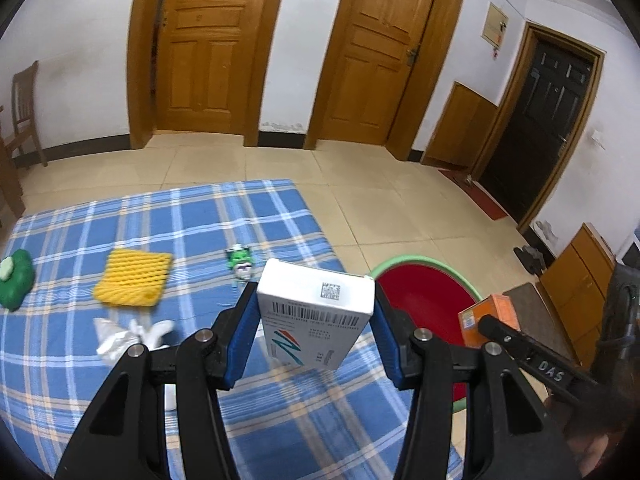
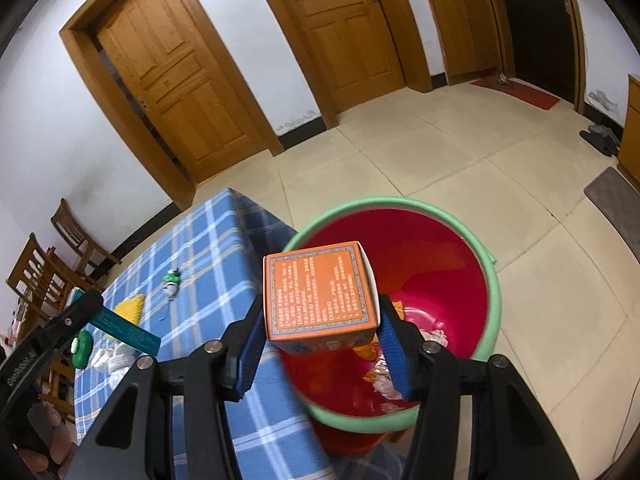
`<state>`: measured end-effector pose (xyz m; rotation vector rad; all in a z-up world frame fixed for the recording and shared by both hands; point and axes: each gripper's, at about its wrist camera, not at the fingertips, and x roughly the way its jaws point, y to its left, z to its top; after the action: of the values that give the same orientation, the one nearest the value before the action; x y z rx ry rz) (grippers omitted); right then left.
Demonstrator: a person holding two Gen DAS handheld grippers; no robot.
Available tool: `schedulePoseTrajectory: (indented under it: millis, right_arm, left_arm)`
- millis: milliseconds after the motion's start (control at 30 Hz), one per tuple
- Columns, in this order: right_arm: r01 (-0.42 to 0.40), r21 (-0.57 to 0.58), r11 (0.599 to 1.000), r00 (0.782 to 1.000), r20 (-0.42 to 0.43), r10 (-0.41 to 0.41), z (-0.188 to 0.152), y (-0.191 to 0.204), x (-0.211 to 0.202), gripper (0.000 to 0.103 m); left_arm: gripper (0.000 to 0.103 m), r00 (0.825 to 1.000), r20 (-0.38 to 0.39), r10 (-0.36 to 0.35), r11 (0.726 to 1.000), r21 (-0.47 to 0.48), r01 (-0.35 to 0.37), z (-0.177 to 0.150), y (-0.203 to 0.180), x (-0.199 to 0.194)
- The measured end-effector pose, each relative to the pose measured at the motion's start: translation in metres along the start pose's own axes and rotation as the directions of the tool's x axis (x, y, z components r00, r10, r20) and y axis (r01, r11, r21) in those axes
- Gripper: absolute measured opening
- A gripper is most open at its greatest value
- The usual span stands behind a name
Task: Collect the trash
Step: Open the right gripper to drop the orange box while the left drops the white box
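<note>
The left gripper (image 1: pixel 316 316) is clenched on a white cardboard box with a barcode and a red-green logo (image 1: pixel 314 312), its blue pads pressing the box's two sides above the blue plaid tablecloth (image 1: pixel 160 232). Ahead and to the left of this claw lie a yellow foam mesh sleeve (image 1: pixel 134 282), a small green-and-white wrapper (image 1: pixel 240 262), a crumpled white tissue (image 1: pixel 128 336) and, farthest left, a green clover-shaped object (image 1: pixel 16 280). To its right stands a red plastic bucket with a green rim (image 1: pixel 424 304), with the other claw's box showing at its near edge. The right gripper (image 2: pixel 320 332) grasps an orange cardboard box printed with white text (image 2: pixel 320 292) between its blue pads, holding it over the near-left part of the bucket's (image 2: pixel 494 280) mouth; crumpled wrappers (image 2: pixel 384 376) lie at the bucket's bottom, below and just right of this claw. The tablecloth (image 2: pixel 200 248) extends to its left.
</note>
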<state>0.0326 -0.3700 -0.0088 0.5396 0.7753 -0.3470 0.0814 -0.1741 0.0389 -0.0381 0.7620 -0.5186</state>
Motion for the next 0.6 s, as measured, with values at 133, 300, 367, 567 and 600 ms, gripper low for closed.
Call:
schedulePoseTrajectory:
  millis: [133,300,367,567,600]
  right_arm:
    - [0.023,0.023,0.999,0.999,-0.022,-0.023,-0.001,-0.013,0.010,0.057]
    - [0.046,0.043,0.998,0.998,-0.044,-0.044,-0.003,-0.025,0.017,0.058]
    - [0.051,0.049,0.997,0.998,-0.049,-0.049,-0.004,-0.030,0.018,0.057]
    - [0.066,0.064,0.996,0.997,-0.045,-0.063,-0.003,-0.037,0.017,0.062]
    - [0.068,0.064,0.996,0.997,-0.044,-0.065,-0.003,-0.038,0.016,0.062]
  left_arm:
    - [0.054,1.000,-0.014,-0.021,0.999,0.025,0.022,0.005,-0.014,0.009]
    - [0.054,0.998,-0.035,-0.052,0.997,0.048,0.054,0.011,-0.031,0.021]
    - [0.054,0.997,-0.042,-0.062,0.996,0.061,0.064,0.012,-0.037,0.027]
    - [0.054,0.994,-0.071,-0.079,0.992,0.092,0.086,0.012,-0.054,0.046]
    - [0.054,0.993,-0.080,-0.083,0.991,0.096,0.091,0.012,-0.057,0.051]
